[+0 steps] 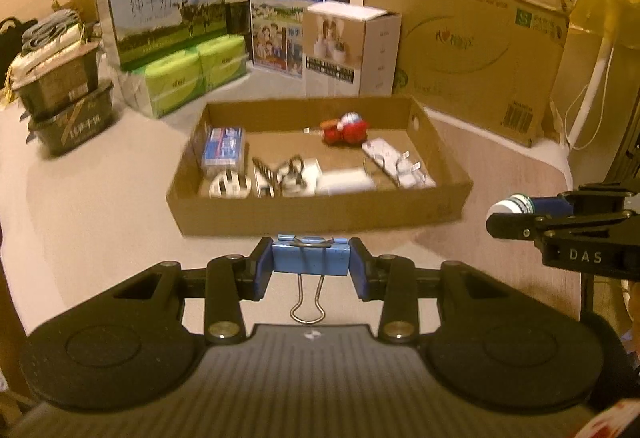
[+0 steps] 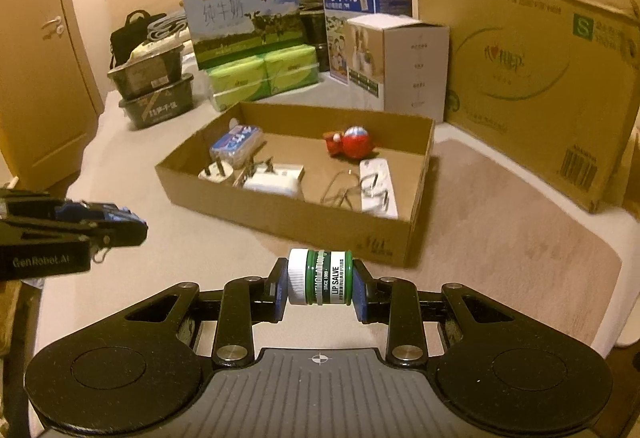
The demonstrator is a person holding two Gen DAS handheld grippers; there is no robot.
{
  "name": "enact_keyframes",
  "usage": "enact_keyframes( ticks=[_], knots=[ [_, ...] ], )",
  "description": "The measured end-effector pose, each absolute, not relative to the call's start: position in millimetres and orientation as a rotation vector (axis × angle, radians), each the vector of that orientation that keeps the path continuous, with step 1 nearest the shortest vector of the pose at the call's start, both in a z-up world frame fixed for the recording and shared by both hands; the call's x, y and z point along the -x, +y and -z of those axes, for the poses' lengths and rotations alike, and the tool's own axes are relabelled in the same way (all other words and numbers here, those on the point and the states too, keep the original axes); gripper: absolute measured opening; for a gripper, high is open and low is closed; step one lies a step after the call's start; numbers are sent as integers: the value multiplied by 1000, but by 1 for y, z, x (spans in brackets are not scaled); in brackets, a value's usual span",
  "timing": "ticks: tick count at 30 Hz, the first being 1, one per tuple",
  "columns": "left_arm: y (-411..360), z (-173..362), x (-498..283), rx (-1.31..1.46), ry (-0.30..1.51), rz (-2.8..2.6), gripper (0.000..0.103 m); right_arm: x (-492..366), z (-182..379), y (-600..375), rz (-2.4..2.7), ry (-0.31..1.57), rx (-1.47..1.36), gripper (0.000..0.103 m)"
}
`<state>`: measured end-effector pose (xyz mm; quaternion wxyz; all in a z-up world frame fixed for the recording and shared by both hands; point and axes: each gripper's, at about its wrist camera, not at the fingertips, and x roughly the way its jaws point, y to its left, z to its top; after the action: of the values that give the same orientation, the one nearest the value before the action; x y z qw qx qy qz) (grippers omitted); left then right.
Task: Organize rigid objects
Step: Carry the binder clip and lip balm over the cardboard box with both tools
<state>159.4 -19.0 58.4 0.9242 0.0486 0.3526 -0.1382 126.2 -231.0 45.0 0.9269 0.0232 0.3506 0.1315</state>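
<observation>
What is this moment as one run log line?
left tongs: binder clip | right tongs: lip salve jar | cardboard tray: ahead

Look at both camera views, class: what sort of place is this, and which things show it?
Probably a room in a home, used partly for storage: milk cartons and a large cardboard box stacked along the wall, a wooden door, and pale carpet.

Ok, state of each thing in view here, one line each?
Left tongs: shut on the binder clip.
Binder clip: blue, held off the surface, wire handle hanging toward the camera.
Right tongs: shut on the lip salve.
Lip salve: capped, held sideways.
Tray: open-topped, partly filled.
Red toy: inside the tray, at the back.
White box: top flap closed.
</observation>
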Motion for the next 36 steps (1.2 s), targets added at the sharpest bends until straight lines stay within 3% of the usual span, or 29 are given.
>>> enact_keyframes(
  ticks=[14,36],
  knots=[
    [-22,-93,-229,-156,692,336,36,-200,-78,-229,-330,738,-4,32],
    [-38,-72,-310,-255,809,396,36,-276,-63,-209,-415,897,145,32]
  ],
)
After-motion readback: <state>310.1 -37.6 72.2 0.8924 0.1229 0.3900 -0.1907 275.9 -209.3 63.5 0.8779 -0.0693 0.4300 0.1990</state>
